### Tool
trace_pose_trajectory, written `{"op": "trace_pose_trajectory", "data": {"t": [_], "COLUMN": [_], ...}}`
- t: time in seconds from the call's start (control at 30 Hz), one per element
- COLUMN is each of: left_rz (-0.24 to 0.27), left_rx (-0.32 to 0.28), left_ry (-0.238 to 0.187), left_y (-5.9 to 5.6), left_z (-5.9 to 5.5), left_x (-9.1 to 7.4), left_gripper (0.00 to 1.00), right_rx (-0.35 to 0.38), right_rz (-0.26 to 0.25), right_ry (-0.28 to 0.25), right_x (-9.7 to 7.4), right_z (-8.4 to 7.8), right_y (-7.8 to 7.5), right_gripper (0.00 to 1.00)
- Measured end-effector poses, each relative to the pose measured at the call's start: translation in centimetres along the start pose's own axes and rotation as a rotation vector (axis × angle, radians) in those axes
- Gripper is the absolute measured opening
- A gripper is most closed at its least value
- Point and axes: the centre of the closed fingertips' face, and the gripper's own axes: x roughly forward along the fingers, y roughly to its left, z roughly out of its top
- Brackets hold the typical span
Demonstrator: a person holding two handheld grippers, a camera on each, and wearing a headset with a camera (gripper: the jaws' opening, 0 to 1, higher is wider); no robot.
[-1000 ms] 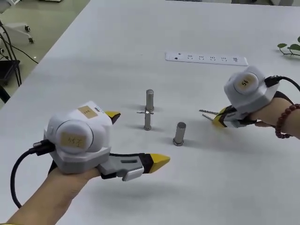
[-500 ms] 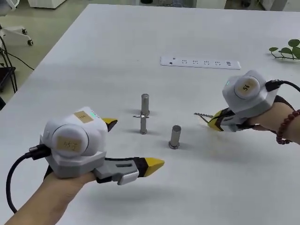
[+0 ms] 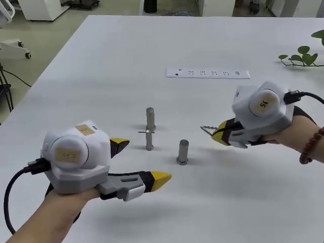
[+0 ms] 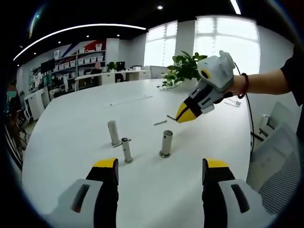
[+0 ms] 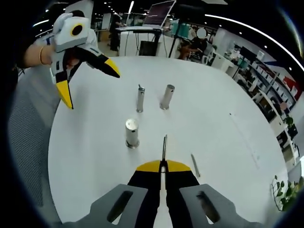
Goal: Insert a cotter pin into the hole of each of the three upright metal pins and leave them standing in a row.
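Right gripper view: R claw pinches cotter pin; spare lies nearby.

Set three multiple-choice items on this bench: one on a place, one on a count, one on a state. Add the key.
1. Where does the power strip lie?
A) beyond the upright pins, farther from the person
B) at the near edge
C) between two pins

2. How many upright pins stand on the table?
A) two
B) five
C) three

3. How is the right gripper?
A) open and empty
B) shut on a cotter pin
C) shut on an upright pin

Key: 1 A, the strip lies past the pins in the head view. 2 C, three stand apart. 3 B, its jaws meet on the thin pin in the right gripper view.
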Motion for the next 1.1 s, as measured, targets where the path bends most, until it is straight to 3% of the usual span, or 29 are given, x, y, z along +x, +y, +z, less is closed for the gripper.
{"op": "trace_pose_trajectory", "data": {"t": [0.27,0.5,0.7,1.1], "left_rz": [-0.02,-0.06,-0.124,-0.199], "left_rx": [-0.052,-0.087,-0.145,-0.181], "left_ry": [0.007,-0.003,-0.036,-0.034], "left_y": [-0.2,-0.8,-2.1,-3.8], "left_z": [0.1,0.8,1.7,1.8], "left_x": [0.2,0.2,0.2,0.3], "left_gripper": [0.62,0.5,0.38,0.21], "right_rx": [-0.043,-0.079,-0.116,-0.194], "right_rz": [0.045,0.083,0.118,0.178], "right_ry": [-0.078,-0.115,-0.133,-0.149], "right_x": [-0.9,-1.1,-1.0,-0.8], "right_z": [2.7,4.2,4.8,5.5], "right_y": [2.1,4.1,5.8,8.2], "right_gripper": [0.0,0.0,0.0,0.0]}}
